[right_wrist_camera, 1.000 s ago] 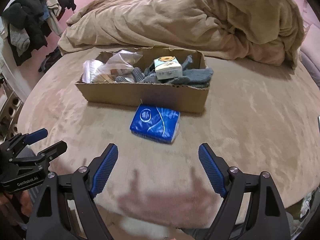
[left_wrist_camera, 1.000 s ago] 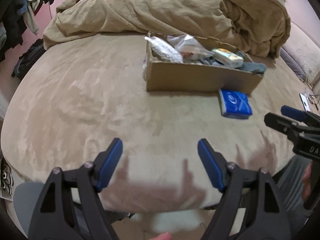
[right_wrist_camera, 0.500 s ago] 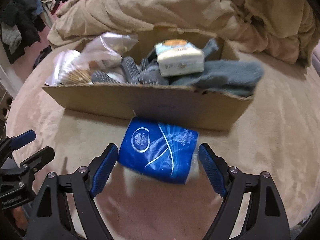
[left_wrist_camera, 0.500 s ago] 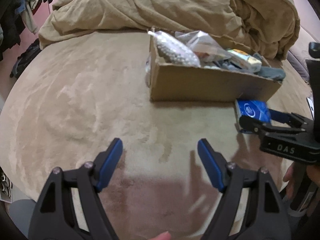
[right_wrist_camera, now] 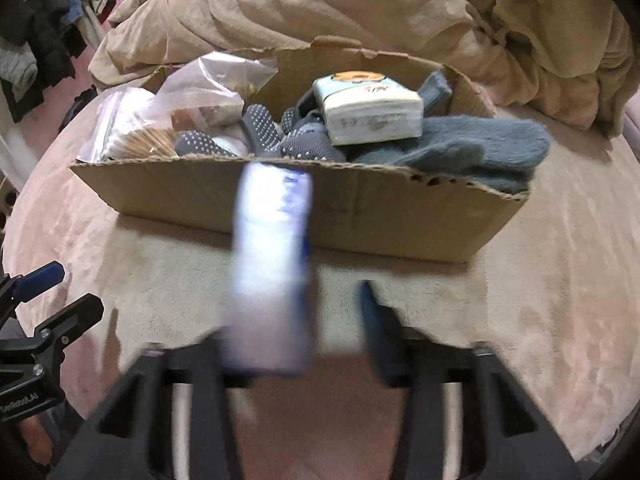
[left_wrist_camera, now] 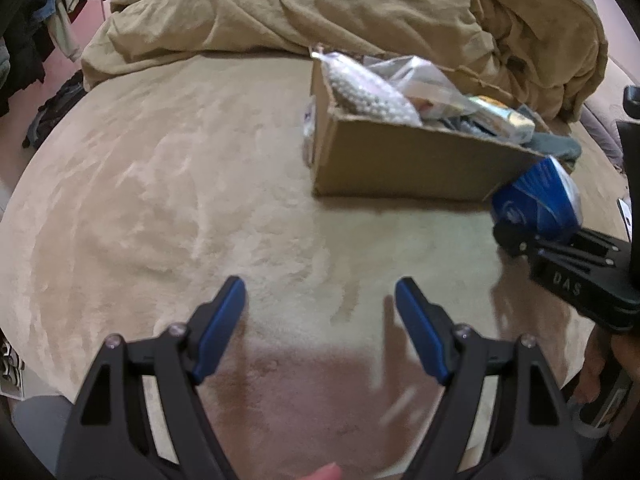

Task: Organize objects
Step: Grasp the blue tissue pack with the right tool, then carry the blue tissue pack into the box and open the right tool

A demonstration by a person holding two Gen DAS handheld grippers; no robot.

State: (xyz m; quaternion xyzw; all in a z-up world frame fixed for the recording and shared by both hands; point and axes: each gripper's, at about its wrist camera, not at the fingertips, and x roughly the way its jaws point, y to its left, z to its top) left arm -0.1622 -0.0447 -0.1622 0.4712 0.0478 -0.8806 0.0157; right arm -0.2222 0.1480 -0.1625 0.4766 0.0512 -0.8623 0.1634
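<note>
Plainly the blue tissue pack (right_wrist_camera: 272, 272) is the one piece not yet put away: it stands on edge between the jaws of the right gripper (right_wrist_camera: 304, 320), just in front of the cardboard box (right_wrist_camera: 360, 216), at about 6 o'clock from the box's middle in the right wrist view. Those jaws are closing on it. The picture is smeared there, so the left-side finger seems to be against the pack while the right-side finger (right_wrist_camera: 376, 332) shows a gap; whether the pads already press is hard to tell. In the left wrist view the same pack (left_wrist_camera: 536, 200) sits tilted at the box's near right corner, at roughly 3 o'clock, with the right gripper's dark fingers under it.

Inside the box lie a white tissue packet (right_wrist_camera: 368, 108) on top, grey dotted gloves (right_wrist_camera: 280, 136) below it, a grey-blue fleece cloth (right_wrist_camera: 460, 148) spilling over the right end at 2 o'clock, and clear plastic bags (right_wrist_camera: 172, 104) at the left end. So most of the sorting looks done; what is left, I judge, is lifting the blue pack over the front wall and dropping it in.

The left gripper (left_wrist_camera: 320, 320) hangs with jaws spread wide and nothing between them, over bare tan bed cover (left_wrist_camera: 160, 200) at 7 o'clock from the box. A rumpled duvet (left_wrist_camera: 320, 8) lies beyond, at 12 o'clock.
</note>
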